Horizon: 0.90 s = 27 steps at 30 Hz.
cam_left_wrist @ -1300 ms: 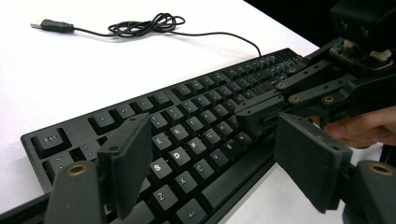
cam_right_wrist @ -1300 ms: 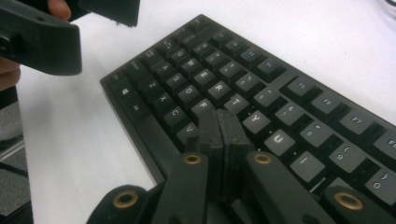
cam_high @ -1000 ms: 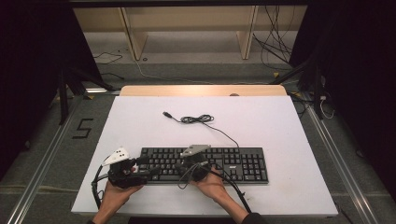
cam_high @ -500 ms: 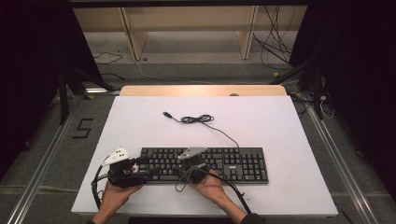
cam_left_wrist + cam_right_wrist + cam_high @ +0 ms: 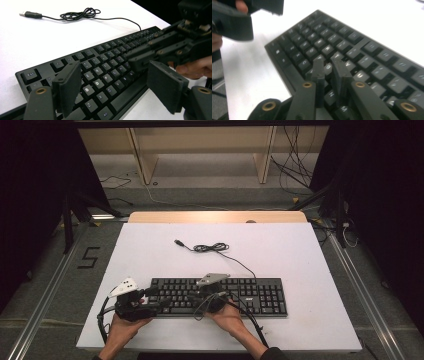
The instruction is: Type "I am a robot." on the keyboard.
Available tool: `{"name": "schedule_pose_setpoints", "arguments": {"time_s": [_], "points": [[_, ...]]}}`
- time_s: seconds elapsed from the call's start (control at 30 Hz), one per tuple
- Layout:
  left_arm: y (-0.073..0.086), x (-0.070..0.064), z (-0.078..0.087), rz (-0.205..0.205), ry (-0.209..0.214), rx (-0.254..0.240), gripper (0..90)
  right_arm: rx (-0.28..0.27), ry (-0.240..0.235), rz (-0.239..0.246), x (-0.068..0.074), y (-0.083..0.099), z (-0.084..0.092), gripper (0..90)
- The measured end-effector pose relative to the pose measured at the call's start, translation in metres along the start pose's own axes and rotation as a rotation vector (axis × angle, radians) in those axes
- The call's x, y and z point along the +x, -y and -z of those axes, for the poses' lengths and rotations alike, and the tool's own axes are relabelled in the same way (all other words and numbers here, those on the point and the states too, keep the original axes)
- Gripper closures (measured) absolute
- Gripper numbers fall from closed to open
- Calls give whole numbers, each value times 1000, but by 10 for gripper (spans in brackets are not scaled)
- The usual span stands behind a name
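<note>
A: Near edge first. Two forearms come in from the bottom of the high view. Left hand [image 5: 122, 325] grips the left gripper [image 5: 159, 299] at the keyboard's left end, pointing right along the table, grey plate on top.

B: Jaws?

A: Spread wide. In the left gripper view the two pads stand far apart over the left letter keys and front edge of the keyboard [image 5: 100, 72], nothing between them. Can't tell if a pad touches the keys.

B: Right side?

A: Right hand [image 5: 231, 316] sits at the keyboard's front edge, about mid-length, wrist angled in from lower right. Right gripper [image 5: 201, 296] reaches left over the keys. In its own view the jaws are nearly together, a thin gap left, tips low over the bottom letter rows. Contact unclear; that frame is blurred.

B: The grippers to each other?

A: Near, tips facing, apart.

B: And the keyboard?

A: Black, full-size, lying flat on the white table [image 5: 300, 255], close to the near edge, left of centre. Its cable [image 5: 212, 248] runs back from the rear edge to a loose coil mid-table, USB plug [image 5: 178, 242] lying free just left of the coil.
</note>
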<state>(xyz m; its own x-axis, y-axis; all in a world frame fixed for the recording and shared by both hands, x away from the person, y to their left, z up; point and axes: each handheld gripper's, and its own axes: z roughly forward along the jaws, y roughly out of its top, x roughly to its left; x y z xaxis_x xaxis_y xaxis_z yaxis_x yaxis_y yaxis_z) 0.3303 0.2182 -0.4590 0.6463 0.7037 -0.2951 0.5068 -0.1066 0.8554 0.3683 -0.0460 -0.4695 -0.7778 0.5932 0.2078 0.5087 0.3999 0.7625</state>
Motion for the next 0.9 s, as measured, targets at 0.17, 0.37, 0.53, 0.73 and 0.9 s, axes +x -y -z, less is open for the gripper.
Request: {"name": "schedule_pose_setpoints", "arguments": {"time_s": [0.17, 0.37, 0.53, 0.73, 0.9], "points": [[0, 0, 0, 0, 1, -1, 273, -20, 9, -10, -6, -2, 8, 708], [0, 0, 0, -1, 0, -2, 273, -31, 14, -26, -11, -3, 13, 609], [0, 0, 0, 0, 1, -4, 272, -34, 28, -43, -16, -4, 17, 528], [0, -1, 0, -1, 6, -5, 271, -27, 52, -59, -23, -5, 21, 412], [0, -1, 0, -1, 7, -6, 271, -30, 72, -64, -30, -5, 25, 392]]}}
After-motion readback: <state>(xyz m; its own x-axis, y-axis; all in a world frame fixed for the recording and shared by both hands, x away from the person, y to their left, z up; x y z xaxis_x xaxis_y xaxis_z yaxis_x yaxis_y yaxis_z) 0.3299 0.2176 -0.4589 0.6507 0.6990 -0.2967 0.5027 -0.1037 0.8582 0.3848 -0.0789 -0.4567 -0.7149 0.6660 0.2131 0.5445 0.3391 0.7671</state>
